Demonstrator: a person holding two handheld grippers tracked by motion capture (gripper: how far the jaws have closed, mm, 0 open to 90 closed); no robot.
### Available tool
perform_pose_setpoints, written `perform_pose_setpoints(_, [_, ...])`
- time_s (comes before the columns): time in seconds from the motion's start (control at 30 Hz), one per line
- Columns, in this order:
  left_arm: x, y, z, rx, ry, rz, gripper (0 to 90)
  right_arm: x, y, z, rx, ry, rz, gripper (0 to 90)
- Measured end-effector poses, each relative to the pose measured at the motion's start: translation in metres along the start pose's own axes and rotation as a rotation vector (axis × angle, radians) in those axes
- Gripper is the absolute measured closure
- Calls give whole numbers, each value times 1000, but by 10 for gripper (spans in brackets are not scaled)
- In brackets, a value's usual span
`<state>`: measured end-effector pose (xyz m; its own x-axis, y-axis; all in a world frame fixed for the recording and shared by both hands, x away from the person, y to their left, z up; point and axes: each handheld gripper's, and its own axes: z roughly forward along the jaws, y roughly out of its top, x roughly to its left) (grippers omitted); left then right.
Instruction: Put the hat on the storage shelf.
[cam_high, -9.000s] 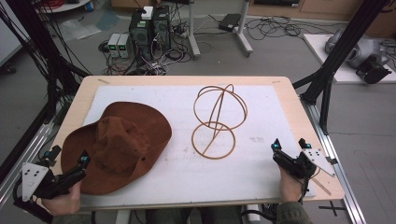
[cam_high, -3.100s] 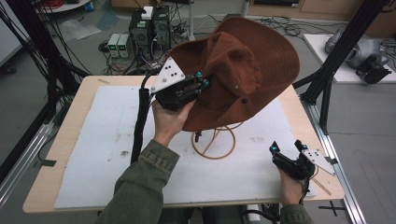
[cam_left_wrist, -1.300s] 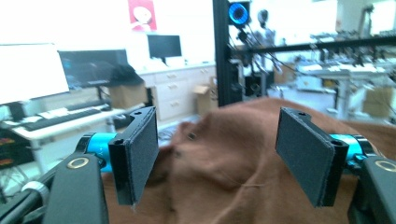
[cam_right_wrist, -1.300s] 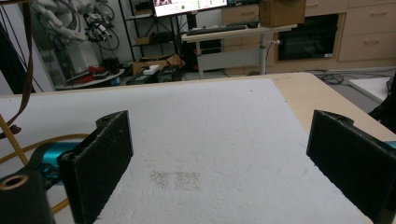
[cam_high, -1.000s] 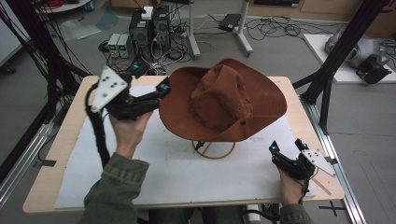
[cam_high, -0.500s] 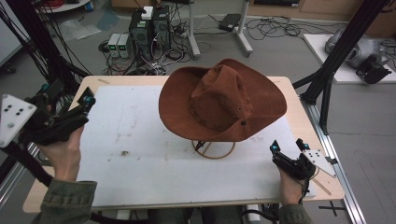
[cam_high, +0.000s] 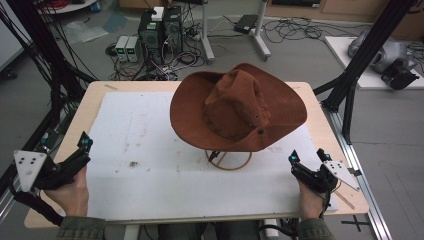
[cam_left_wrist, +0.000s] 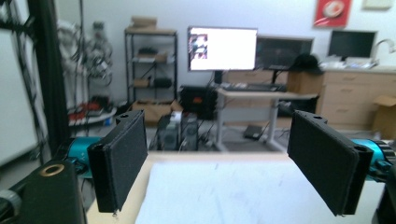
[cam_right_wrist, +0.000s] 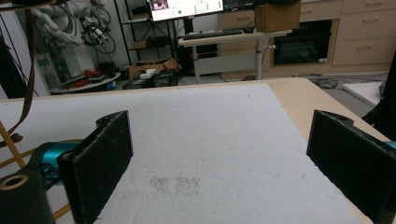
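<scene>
A brown suede wide-brimmed hat (cam_high: 239, 107) sits atop a golden wire stand (cam_high: 228, 159) (bench centre). Left gripper (cam_high: 75, 154) at eight o'clock, right gripper (cam_high: 306, 161) at four; both jaws spread, empty.

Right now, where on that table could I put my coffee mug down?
The white mat is bare between the left gripper and the brown hat. Centre-right is crowded: the hat sits on its wire stand, with the right gripper nearby.
</scene>
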<state>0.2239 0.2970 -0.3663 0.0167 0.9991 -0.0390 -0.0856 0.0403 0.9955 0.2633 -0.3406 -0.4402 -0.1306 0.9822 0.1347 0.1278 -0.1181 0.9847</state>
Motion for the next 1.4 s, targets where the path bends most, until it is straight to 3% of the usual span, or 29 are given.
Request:
perform_pose_setpoints(0.2, [-2, -45, -2, 55, 45, 29, 199, 0, 0, 0, -4, -3, 0, 63])
perform_pose_setpoints(0.3, [0, -60, -2, 90, 50, 4, 199, -1, 0, -1, -5, -3, -5, 63])
perform_pose_setpoints(0.4, [5, -59, -2, 88, 55, -18, 196, -1, 0, -1, -10, -7, 3, 63])
perform_pose_setpoints(0.8, [6, -62, -3, 97, 49, -9, 196, -1, 0, -2, -6, -6, -8, 63])
perform_pose_setpoints(1.0, [4, -63, -4, 108, 35, 1, 196, -1, 0, -2, -6, -7, 11, 63])
perform_pose_setpoints(1.4, [7, -65, -6, 127, 35, -6, 196, 2, -1, 0, -2, 5, 0, 63])
